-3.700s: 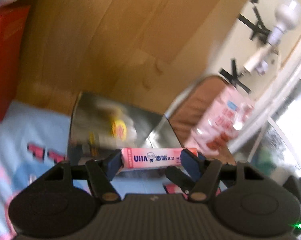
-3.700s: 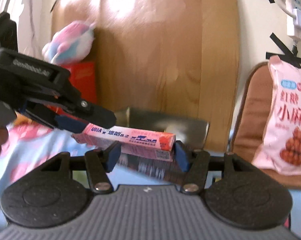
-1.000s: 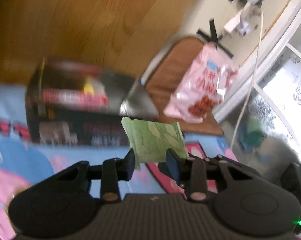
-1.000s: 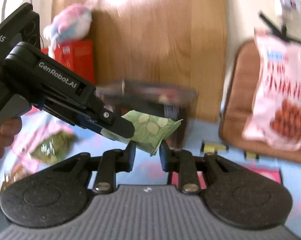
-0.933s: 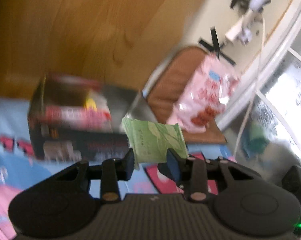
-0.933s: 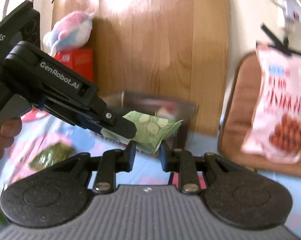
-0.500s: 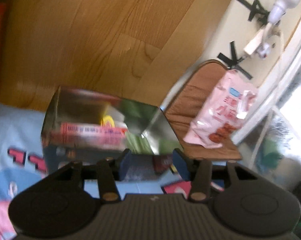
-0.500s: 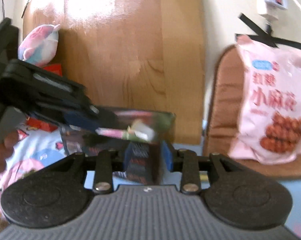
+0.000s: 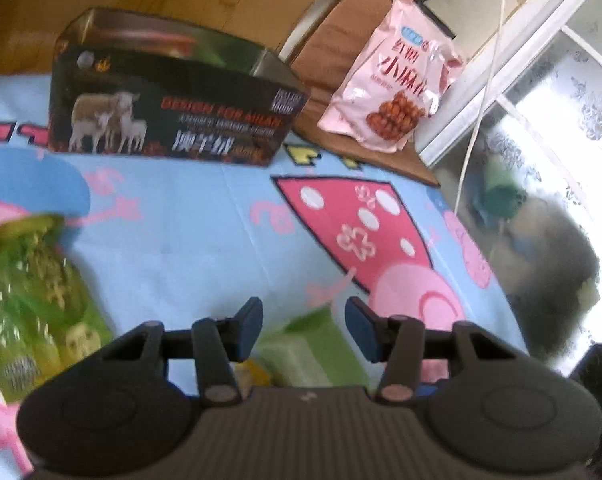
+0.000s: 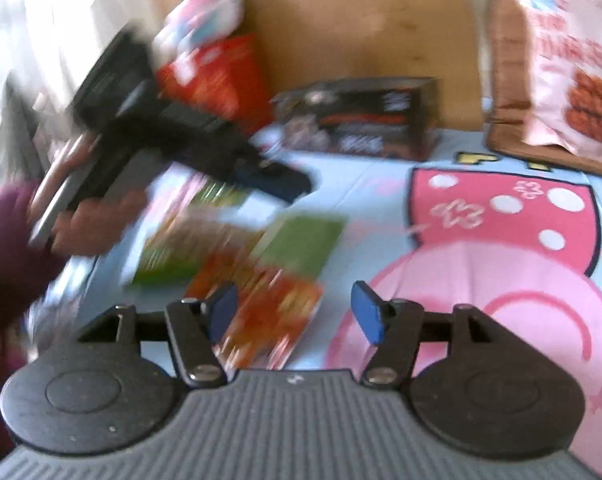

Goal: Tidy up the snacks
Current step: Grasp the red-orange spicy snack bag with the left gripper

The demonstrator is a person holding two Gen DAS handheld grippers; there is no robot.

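Observation:
A black open box (image 9: 173,120) with sheep printed on it stands at the back of the blue cartoon sheet (image 9: 205,236); it also shows in the right wrist view (image 10: 365,116). My left gripper (image 9: 303,326) is open and empty, low over a green packet (image 9: 305,350). My right gripper (image 10: 295,312) is open and empty over an orange-red packet (image 10: 269,320). Green packets (image 10: 301,244) lie beyond it. A large green bag (image 9: 33,296) lies at the left. The left gripper body (image 10: 173,136) shows blurred in the right wrist view.
A pink snack bag (image 9: 393,92) leans on a brown cushion (image 9: 333,48) at the back right. A red box (image 10: 217,76) and a plush toy (image 10: 205,12) sit at the back left against a wooden board (image 10: 361,20). A white cable (image 9: 485,80) hangs at the right.
Both grippers have pulled back from the black box and dropped low over the sheet. The green packet the left gripper held a second ago is out of its jaws. Both jaws have opened wider.

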